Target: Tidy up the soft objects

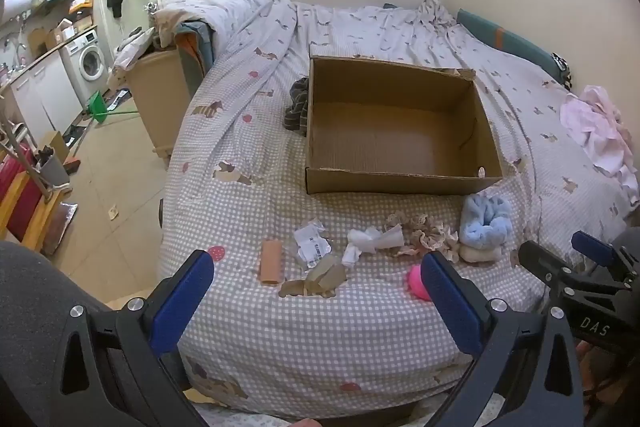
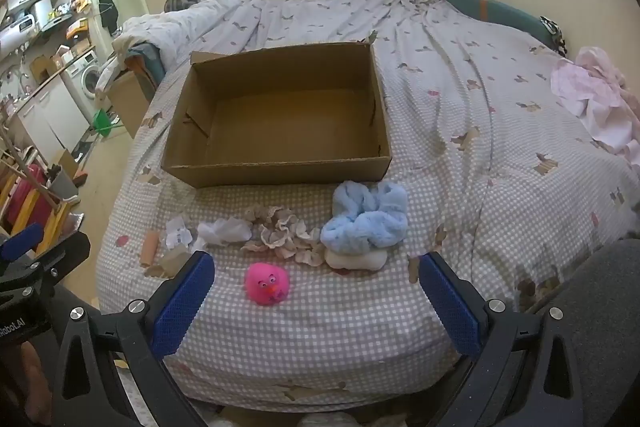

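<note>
I had both tools poised over the near edge of the bed (image 2: 460,155), each released with its blue pads spread wide and nothing between them. The left tool (image 1: 316,291) filled the bottom of its own frame; the right tool (image 2: 316,291) did the same in its view, and I could also see it at the right edge of the left view.

The cardboard box (image 2: 280,111) sat open in the middle of the frame on the checked cover, with nothing soft in it as far as I could see. Below it in the frame ran a loose row of things. A fluffy blue scrunchie (image 2: 366,221) lay just under the box's lower right corner, resting on a cream pad (image 2: 356,261). To its left was a beige frilly scrunchie (image 2: 280,237), then a white crumpled cloth (image 2: 224,231), a crumpled paper label (image 2: 178,233) and a peach tube (image 2: 149,247). Brown scraps (image 1: 320,277) lay near the label; I thought they were torn cardboard, though the view was too soft to be sure.

A pink toy bird (image 2: 267,283) sat lower centre, apart from the row and nearest my right tool. A pink garment (image 2: 596,107) lay at the right edge.
</note>
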`<state>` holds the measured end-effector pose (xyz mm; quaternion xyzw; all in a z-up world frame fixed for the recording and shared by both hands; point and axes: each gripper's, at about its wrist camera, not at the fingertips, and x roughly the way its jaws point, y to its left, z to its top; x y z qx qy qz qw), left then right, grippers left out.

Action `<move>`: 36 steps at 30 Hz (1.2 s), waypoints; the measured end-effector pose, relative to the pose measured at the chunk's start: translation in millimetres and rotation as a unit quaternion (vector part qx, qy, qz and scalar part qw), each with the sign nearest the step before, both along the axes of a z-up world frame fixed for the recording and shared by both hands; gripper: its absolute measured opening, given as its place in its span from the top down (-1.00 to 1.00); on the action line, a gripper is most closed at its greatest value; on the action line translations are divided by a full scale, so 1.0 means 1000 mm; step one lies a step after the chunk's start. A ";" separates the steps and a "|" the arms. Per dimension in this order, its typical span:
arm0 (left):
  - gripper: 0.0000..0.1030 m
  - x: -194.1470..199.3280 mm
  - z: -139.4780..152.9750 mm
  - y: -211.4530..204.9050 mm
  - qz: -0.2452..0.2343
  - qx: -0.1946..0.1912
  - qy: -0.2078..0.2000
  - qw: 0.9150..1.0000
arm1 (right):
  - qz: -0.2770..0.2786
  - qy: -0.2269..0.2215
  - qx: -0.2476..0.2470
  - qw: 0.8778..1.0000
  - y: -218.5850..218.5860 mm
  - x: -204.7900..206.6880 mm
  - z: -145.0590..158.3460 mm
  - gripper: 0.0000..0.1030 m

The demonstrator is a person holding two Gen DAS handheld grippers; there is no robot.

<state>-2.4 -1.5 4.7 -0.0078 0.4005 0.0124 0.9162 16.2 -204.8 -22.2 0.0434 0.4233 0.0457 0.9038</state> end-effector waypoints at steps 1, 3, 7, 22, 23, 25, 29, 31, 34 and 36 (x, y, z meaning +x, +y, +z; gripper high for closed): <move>-1.00 0.000 0.001 0.000 0.002 0.002 -0.001 1.000 | 0.000 0.000 0.000 1.000 0.000 0.000 0.000 -1.00; -1.00 0.000 0.000 0.000 0.005 0.003 -0.003 1.000 | 0.000 0.000 -0.001 1.000 0.000 0.000 0.001 -1.00; -1.00 0.001 -0.002 0.000 0.004 0.006 0.000 1.000 | -0.001 0.000 -0.001 1.000 0.000 0.001 -0.001 -1.00; -1.00 0.002 -0.004 0.001 0.008 0.009 0.000 1.000 | -0.011 0.008 0.002 1.000 -0.002 0.001 -0.003 -1.00; -1.00 0.002 -0.004 0.001 0.007 0.009 0.000 1.000 | -0.011 0.008 0.003 1.000 -0.002 0.001 -0.003 -1.00; -1.00 0.002 -0.004 0.001 0.007 0.010 0.000 1.000 | -0.011 0.008 0.002 1.000 -0.003 0.001 -0.003 -1.00; -1.00 0.003 -0.004 0.000 0.007 0.011 0.000 1.000 | -0.011 0.006 0.004 1.000 -0.003 0.001 -0.002 -1.00; -1.00 0.002 -0.005 0.000 0.007 0.010 0.000 1.000 | -0.011 0.006 0.004 1.000 -0.004 0.001 -0.002 -1.00; -1.00 0.002 -0.004 0.000 0.006 0.010 -0.001 1.000 | -0.011 0.006 0.005 1.000 -0.003 0.001 -0.001 -1.00; -1.00 0.002 -0.004 0.000 0.006 0.009 -0.002 1.000 | -0.012 0.006 0.005 1.000 -0.004 0.001 -0.002 -1.00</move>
